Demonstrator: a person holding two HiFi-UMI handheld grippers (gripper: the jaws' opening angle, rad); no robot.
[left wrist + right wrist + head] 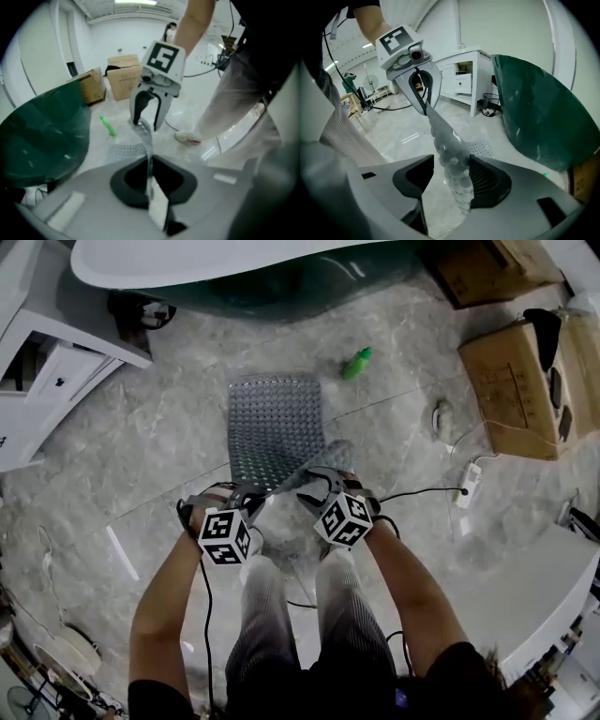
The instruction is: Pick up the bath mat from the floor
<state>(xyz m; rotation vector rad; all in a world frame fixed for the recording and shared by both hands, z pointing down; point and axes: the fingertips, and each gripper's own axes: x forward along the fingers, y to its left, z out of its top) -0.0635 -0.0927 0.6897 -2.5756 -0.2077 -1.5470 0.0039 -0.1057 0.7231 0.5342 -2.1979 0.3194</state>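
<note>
Left gripper (242,495): jaws nearly together, pinching the near edge of the bath mat (275,423); this holds that edge clear of the floor (159,437). The mat's far end lies flat near the green tub (281,292). Right gripper (314,486): jaws spread wide, with the mat edge between them unclamped. The left grip alone appears to carry the load.

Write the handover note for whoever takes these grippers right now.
Left gripper: shut on the near edge of the mat.
Right gripper: open; the mat edge runs between its jaws, not pinched.
Mat: near edge raised, the rest flat on the floor before the tub.
Done: one edge lifted.
Left: close the right gripper on the edge, then lift the whole mat clear.
</note>
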